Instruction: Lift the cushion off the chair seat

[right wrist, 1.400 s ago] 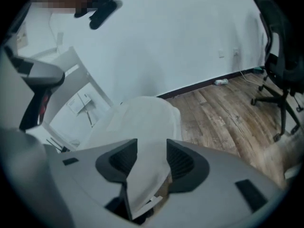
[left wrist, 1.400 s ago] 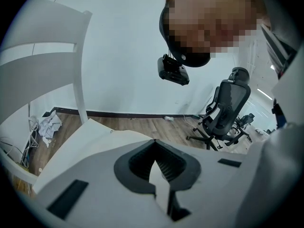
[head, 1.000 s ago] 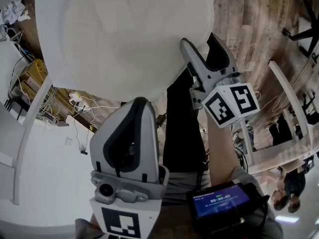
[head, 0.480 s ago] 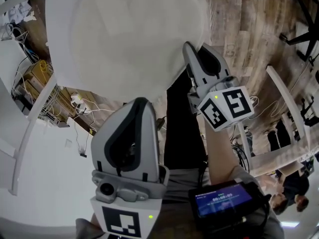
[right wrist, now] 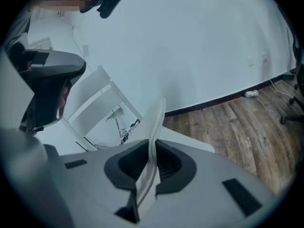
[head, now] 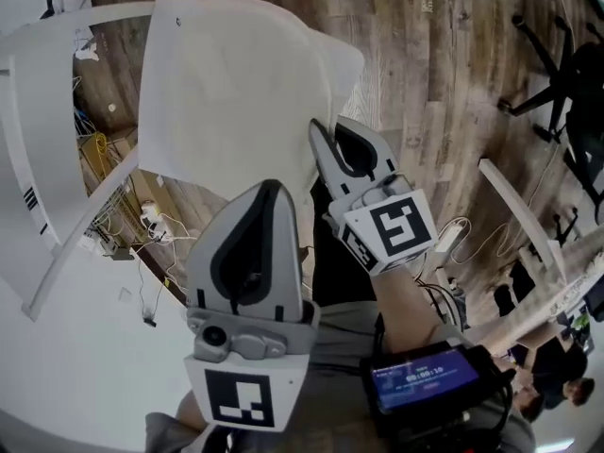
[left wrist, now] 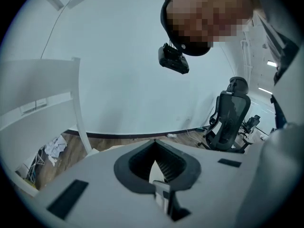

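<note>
A white cushion (head: pixel 236 92) hangs in the air above the wooden floor, held up by its near edge. In the head view my left gripper (head: pixel 262 189) reaches it from below and my right gripper (head: pixel 326 138) from the right. The left gripper view shows the left gripper (left wrist: pixel 155 145) shut on a thin white sliver of the cushion (left wrist: pixel 156 167). The right gripper (right wrist: pixel 153 144) has jaws that are closing, with pads pressing the cushion's edge (right wrist: pixel 156 120), which stands up between them. The white chair frame (head: pixel 57 102) is at the left.
Cables and a power strip (head: pixel 142 215) lie on the floor under the chair frame. A black office chair (head: pixel 566 64) stands at the far right, and another white frame (head: pixel 519 206) is nearer. A screen device (head: pixel 425 380) sits on the right forearm. White wall ahead.
Both grippers have risen and carried the cushion up with them. The right gripper's jaws have closed on its edge. The cushion now looks narrower and more tilted in the head view.
</note>
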`<control>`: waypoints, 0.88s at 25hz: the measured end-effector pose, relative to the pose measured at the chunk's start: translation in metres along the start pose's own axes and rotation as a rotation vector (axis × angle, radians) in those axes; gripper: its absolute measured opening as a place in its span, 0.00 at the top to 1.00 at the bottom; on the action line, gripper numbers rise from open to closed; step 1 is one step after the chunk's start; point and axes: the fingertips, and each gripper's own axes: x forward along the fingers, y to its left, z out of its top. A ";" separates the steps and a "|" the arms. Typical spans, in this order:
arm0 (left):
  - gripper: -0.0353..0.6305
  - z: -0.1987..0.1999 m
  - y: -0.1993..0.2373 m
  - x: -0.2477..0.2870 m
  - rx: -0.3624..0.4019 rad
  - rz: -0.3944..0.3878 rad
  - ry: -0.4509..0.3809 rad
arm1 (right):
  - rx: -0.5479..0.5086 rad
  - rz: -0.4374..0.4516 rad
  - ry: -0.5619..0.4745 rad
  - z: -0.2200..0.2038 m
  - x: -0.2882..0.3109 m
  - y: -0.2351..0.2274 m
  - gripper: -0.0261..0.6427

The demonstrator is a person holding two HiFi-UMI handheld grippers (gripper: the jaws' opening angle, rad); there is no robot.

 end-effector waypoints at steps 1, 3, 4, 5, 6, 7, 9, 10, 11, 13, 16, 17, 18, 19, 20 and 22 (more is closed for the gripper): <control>0.94 0.008 0.002 -0.003 0.010 0.010 -0.020 | -0.024 0.012 -0.004 0.009 0.000 0.009 0.90; 0.94 0.023 0.006 -0.009 0.028 0.033 -0.057 | -0.073 0.036 -0.017 0.027 -0.001 0.027 0.90; 0.94 0.031 0.008 -0.014 0.035 0.045 -0.072 | -0.095 0.049 -0.023 0.037 -0.003 0.037 0.90; 0.94 0.039 0.010 -0.019 0.039 0.058 -0.086 | -0.113 0.062 -0.028 0.046 -0.004 0.047 0.90; 0.94 0.047 0.013 -0.025 0.041 0.073 -0.100 | -0.130 0.074 -0.031 0.054 -0.007 0.058 0.91; 0.94 0.055 0.017 -0.031 0.042 0.090 -0.113 | -0.146 0.084 -0.034 0.064 -0.010 0.068 0.91; 0.94 0.071 0.026 -0.044 0.047 0.126 -0.138 | -0.182 0.105 -0.044 0.082 -0.016 0.090 0.91; 0.94 0.080 0.030 -0.051 0.051 0.144 -0.153 | -0.204 0.117 -0.055 0.092 -0.019 0.099 0.91; 0.94 0.089 0.034 -0.059 0.055 0.160 -0.172 | -0.227 0.125 -0.069 0.101 -0.023 0.108 0.91; 0.94 0.106 0.041 -0.073 0.060 0.192 -0.222 | -0.270 0.136 -0.099 0.122 -0.031 0.124 0.92; 0.94 0.134 0.046 -0.095 0.071 0.232 -0.300 | -0.336 0.146 -0.163 0.157 -0.048 0.145 0.92; 0.94 0.144 0.046 -0.103 0.076 0.241 -0.324 | -0.354 0.145 -0.185 0.169 -0.055 0.152 0.92; 0.94 0.154 0.046 -0.111 0.083 0.247 -0.348 | -0.369 0.140 -0.205 0.181 -0.062 0.158 0.92; 0.94 0.163 0.046 -0.119 0.090 0.252 -0.371 | -0.382 0.133 -0.224 0.193 -0.070 0.164 0.92; 0.94 0.173 0.044 -0.128 0.097 0.254 -0.392 | -0.394 0.127 -0.243 0.205 -0.080 0.170 0.92; 0.94 0.192 0.036 -0.147 0.107 0.252 -0.433 | -0.416 0.127 -0.286 0.228 -0.101 0.184 0.92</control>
